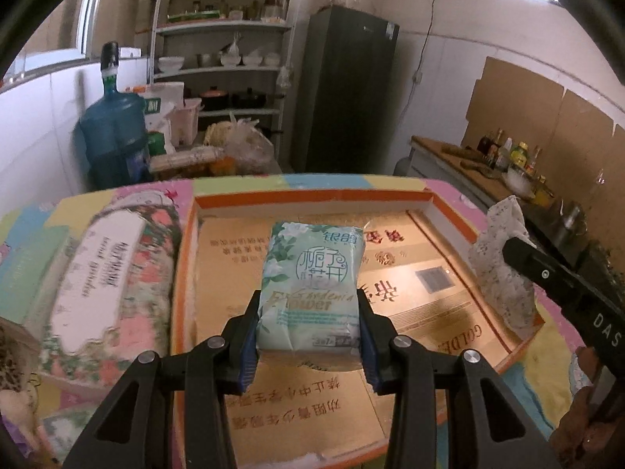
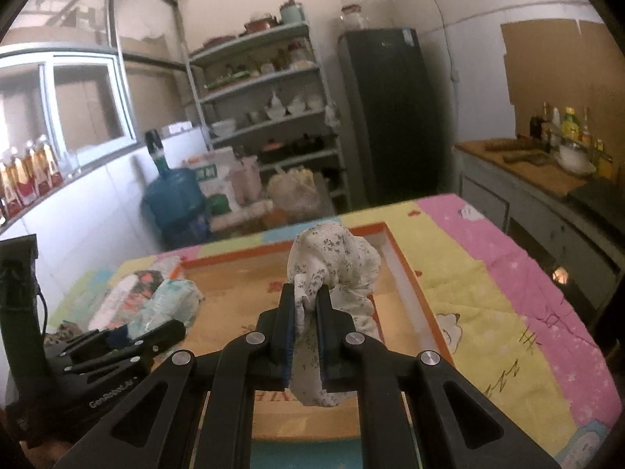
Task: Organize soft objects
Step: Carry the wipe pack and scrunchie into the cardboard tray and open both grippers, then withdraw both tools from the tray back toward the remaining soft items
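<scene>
Green and white, the tissue pack [image 1: 310, 285] sits in the middle of the left view, squeezed between the left gripper [image 1: 308, 336] fingers, above the orange-edged cardboard tray [image 1: 449, 211]. A flowery pack [image 1: 109, 277] lies at the left on the colourful tabletop [image 1: 242, 185].

In the right view, the right gripper [image 2: 306, 336] fingers are clamped on a white flowery cloth [image 2: 336, 262] in the middle, over the tray.
</scene>
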A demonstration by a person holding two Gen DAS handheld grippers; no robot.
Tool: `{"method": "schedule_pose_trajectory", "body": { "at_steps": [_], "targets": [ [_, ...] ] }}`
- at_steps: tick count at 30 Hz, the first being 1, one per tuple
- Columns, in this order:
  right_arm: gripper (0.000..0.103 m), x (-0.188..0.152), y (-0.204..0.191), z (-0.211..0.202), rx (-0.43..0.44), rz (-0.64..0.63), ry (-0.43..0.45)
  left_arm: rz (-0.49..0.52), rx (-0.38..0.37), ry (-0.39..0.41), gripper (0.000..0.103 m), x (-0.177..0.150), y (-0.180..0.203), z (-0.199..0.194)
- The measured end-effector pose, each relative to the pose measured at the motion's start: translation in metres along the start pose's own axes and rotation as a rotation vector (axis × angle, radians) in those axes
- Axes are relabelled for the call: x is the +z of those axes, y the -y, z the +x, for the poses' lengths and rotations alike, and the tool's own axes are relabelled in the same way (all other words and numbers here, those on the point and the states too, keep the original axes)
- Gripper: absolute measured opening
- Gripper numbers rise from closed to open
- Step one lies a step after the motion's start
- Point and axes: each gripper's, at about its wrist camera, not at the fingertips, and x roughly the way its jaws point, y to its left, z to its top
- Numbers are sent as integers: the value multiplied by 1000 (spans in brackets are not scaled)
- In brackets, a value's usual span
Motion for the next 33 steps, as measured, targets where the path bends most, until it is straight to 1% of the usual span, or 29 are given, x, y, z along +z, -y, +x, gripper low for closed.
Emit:
{"method": "schedule_pose_trajectory", "body": {
  "at_steps": [3, 10, 16, 18, 20, 21, 22, 23, 25, 27, 30, 33],
  "targets": [
    [10, -1, 2, 15, 18, -4, -38, 0, -2, -36, 43, -1, 1, 15],
    [10, -4, 5, 41, 70, 4, -119, -13, -11, -94, 43, 0, -1, 35],
    [14, -7, 3, 56, 122, 11, -177, -22, -26, -105, 45, 1, -3, 38],
    [26, -8, 4, 58, 136, 20, -186, -22, -31, -108, 46, 1, -2, 37],
    [50, -8, 5, 57, 149, 25, -180, -18, -32, -108, 51, 0, -1, 34],
    [57, -8, 5, 56, 154, 27, -171, -15, -28, -104, 55, 1, -1, 33],
    [64, -8, 5, 53, 157, 27, -160, -10, -20, -96, 63, 1, -1, 30],
    [65, -7, 5, 50, 159, 27, -149, -9, -24, -91, 64, 1, -1, 28],
    [65, -7, 5, 45, 165, 28, -128, -9, -28, -88, 70, 0, -1, 24],
    [65, -6, 5, 41, 164, 33, -112, -7, -33, -77, 73, 0, -1, 20],
    [65, -5, 5, 32, 162, 39, -86, -2, -41, -56, 73, 0, 0, 11],
    [65, -5, 3, 20, 161, 43, -49, 8, -45, -19, 74, 0, 0, -3]
  ]
}}
